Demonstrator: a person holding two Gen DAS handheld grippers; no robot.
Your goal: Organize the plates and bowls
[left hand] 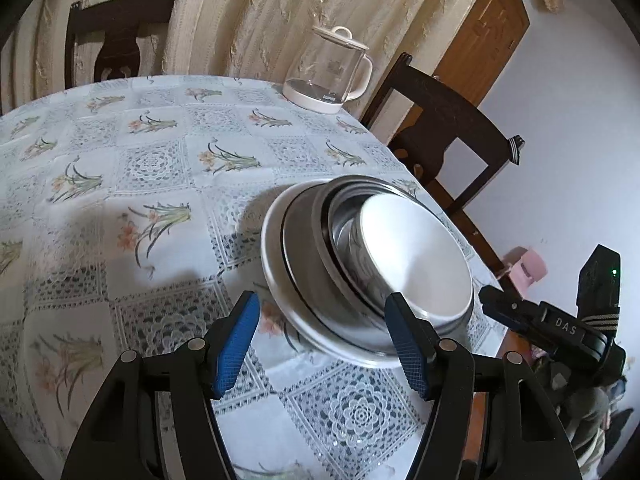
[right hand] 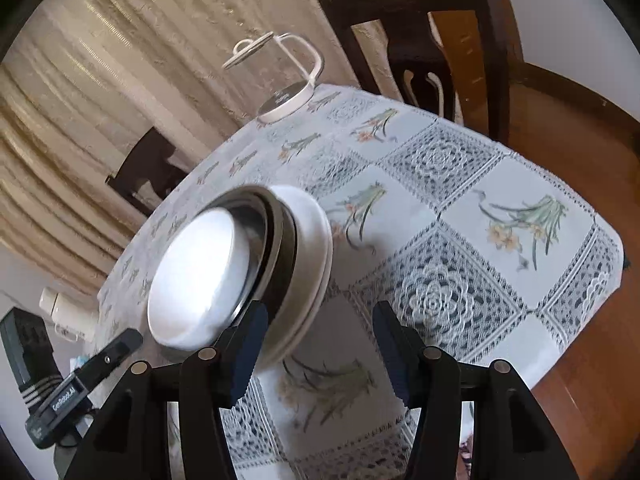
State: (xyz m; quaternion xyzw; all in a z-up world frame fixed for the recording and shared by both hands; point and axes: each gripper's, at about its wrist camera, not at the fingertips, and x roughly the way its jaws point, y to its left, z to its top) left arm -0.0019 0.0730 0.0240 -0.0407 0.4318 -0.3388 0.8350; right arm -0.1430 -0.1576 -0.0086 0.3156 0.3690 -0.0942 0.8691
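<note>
From your left wrist camera, your left gripper [left hand: 324,340] has its blue-padded fingers [left hand: 236,344] spread wide, holding nothing. The stack [left hand: 360,268] sits on the table [left hand: 140,160] just ahead of the fingertips, near the table's right edge: a white plate [left hand: 276,280] at the bottom, a dark-rimmed steel dish [left hand: 308,248] on it, and steel bowls [left hand: 416,256] nested on top. The right pad overlaps the near rim of the stack in this view; whether it touches, you cannot tell. A glass kettle [left hand: 328,72] stands at the far side of the table, well apart from the stack. One dark chair [left hand: 444,128] is beside the table on the right, another [left hand: 116,36] behind it against the curtain [left hand: 240,12]. Your right gripper [left hand: 556,324] shows at the right, off the table's edge.

From your right wrist camera, your right gripper [right hand: 320,348] is also spread wide and empty. The stack [right hand: 240,268] lies ahead and left of it, on the flowered cloth [right hand: 460,240], with the white plate [right hand: 316,232] on the side nearer the cloth and the bowls [right hand: 196,272] facing left. The left pad [right hand: 248,352] overlaps the plate's near rim; contact cannot be told. The kettle [right hand: 280,76] stands far back, with a chair [right hand: 420,28] behind the table. Your left gripper [right hand: 76,384] appears low on the left.
</note>
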